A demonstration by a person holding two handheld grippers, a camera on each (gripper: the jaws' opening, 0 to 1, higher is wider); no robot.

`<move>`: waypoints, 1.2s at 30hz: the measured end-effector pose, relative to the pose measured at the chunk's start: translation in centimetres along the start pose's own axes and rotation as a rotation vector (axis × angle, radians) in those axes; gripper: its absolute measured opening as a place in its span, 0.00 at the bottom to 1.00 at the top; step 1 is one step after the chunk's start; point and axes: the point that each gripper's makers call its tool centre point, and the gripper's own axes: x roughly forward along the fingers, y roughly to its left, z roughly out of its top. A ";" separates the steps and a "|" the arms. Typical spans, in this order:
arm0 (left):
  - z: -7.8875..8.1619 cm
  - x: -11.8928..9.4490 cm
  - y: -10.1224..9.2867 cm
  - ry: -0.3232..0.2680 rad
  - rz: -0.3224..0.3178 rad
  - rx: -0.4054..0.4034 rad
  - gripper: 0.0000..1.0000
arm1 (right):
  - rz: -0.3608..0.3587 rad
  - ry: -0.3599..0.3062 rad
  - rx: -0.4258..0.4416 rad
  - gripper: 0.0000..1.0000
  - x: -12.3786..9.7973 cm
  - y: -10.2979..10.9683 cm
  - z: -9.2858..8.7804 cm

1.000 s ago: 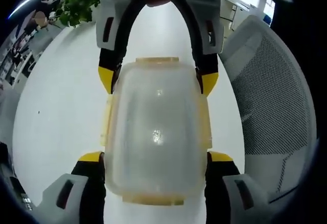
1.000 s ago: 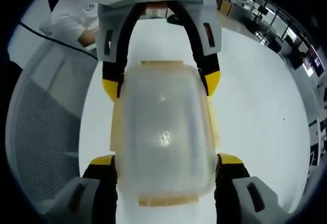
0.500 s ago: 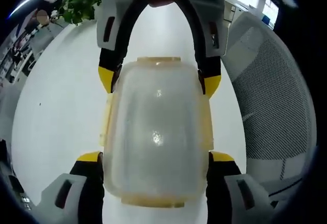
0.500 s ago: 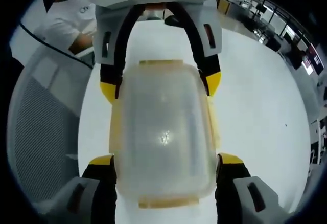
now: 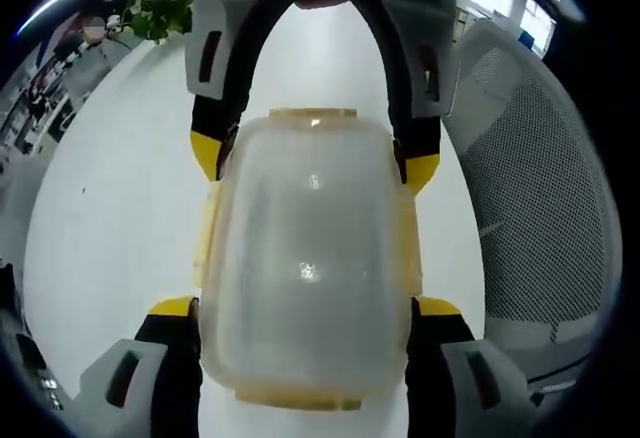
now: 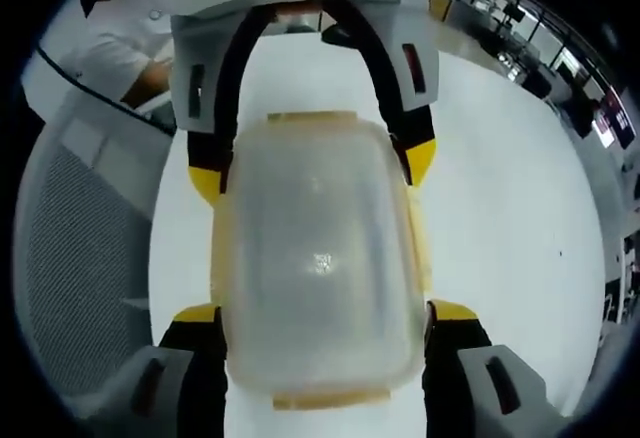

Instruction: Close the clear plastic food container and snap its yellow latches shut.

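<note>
The clear plastic container [image 5: 305, 258] lies on the white table with its lid on, and it looks frosted from above. Yellow latches [image 5: 312, 115] show at both ends and along both long sides. My left gripper [image 5: 305, 308] clasps the near end, its yellow-tipped jaws pressed against the two long sides. My right gripper [image 5: 312, 158] reaches in from the far end and hugs the sides there. In the right gripper view the same container [image 6: 315, 258] sits between the right gripper [image 6: 325, 311] at the bottom and the left gripper [image 6: 312, 170] at the top.
The white table [image 5: 110, 208] runs wide around the container. A grey mesh chair [image 5: 530, 188] stands close beside it, also seen as the chair [image 6: 70, 248]. A potted plant [image 5: 160, 8] is at the far edge. A person's white sleeve [image 6: 110, 53] shows beyond the chair.
Both grippers stay on the container. The views have shifted slightly and the opposite gripper's jaws sit a touch wider and closer.
</note>
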 end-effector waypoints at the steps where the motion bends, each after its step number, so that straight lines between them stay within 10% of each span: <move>1: -0.1 0.0 0.1 -0.002 -0.002 0.000 0.85 | 0.003 -0.003 0.000 0.82 0.0 -0.1 0.1; 36: -0.2 0.3 3.1 0.013 -0.014 -0.005 0.87 | 0.006 0.013 -0.008 0.83 0.5 -3.2 0.4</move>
